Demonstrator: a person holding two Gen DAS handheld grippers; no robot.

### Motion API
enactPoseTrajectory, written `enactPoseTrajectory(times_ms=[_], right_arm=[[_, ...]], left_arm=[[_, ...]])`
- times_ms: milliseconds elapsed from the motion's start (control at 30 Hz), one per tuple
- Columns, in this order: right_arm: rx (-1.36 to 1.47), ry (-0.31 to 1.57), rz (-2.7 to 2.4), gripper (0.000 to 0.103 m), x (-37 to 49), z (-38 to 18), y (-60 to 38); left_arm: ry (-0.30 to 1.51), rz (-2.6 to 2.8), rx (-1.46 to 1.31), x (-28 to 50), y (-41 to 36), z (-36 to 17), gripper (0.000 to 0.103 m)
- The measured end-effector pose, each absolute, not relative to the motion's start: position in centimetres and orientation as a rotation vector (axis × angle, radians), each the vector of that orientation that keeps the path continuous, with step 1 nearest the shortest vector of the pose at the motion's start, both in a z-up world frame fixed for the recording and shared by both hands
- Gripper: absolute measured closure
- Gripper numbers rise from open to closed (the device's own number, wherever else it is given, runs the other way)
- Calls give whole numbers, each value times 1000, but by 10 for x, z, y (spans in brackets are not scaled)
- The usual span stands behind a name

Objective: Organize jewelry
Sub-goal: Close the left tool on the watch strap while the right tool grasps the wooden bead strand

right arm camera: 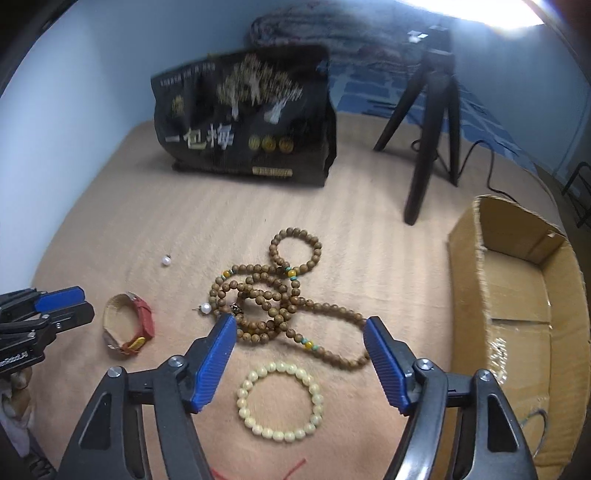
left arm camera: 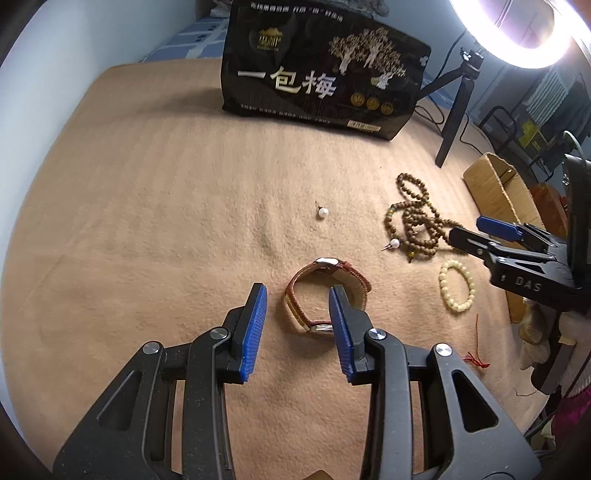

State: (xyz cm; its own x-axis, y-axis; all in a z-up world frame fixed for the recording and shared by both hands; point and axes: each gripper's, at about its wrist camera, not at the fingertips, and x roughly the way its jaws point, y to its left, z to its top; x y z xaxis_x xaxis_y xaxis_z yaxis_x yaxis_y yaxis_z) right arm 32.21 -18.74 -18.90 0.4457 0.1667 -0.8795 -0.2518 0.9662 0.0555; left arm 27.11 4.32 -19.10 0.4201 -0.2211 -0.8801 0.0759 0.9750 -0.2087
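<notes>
A red-strapped watch (left arm camera: 327, 293) lies on the tan blanket just ahead of my open left gripper (left arm camera: 297, 301), whose right finger overlaps the strap's near end. The watch also shows in the right wrist view (right arm camera: 127, 325). A long brown bead necklace (right arm camera: 275, 295) lies in loops ahead of my open right gripper (right arm camera: 301, 330), and a cream bead bracelet (right arm camera: 280, 400) lies on the blanket between and below its fingers. One pearl earring (right arm camera: 205, 308) lies beside the necklace; another pearl earring (left arm camera: 323, 212) lies apart to the left. The right gripper (left arm camera: 476, 236) shows at the right of the left wrist view.
An open cardboard box (right arm camera: 517, 295) stands at the right edge of the blanket. A black snack bag (left arm camera: 325, 70) stands at the back. A black tripod (right arm camera: 428, 122) with a ring light (left arm camera: 517, 33) stands behind the necklace. A red thread (left arm camera: 476, 354) lies near the front right.
</notes>
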Motion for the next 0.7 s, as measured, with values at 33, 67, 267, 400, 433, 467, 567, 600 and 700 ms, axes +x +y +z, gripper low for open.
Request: enactPoseTrajectory(times_ms=[33,67,267,400,433,467,567,600,700], right_arm=[[-98,1085,257,32,324,-193,-185],[-107,1091,256,33,327,-196,-182],[-140,1114,235,36,341,-209,-174],[-146,1128,235,36,349,-217,-171],[-150,1129,233,36,350,-219,-170],[-152,1132,231,36,352,-221,-170],[-151,1134,231,35,354,-224,-169],[-153,1133,231,35,355,-225,-169],[-148,1140,234,35,361,-230,-168]], left_arm=[[1127,-187,-146,273,43,-194,68],[1130,-188,-146,274,44,-195,68],[1151,-197,-143,278,45,-207,68],[1169,-199,-147,283,45,-214,68],[1172,-201,-153,284,46,-215,68],[1177,-202,-157,285,46,-217,68],[1182,-205,-154,288,45,-221,68],[1183,-205,-154,289,45,-222,68],[1183,-205,-160,292,45,-225,68]])
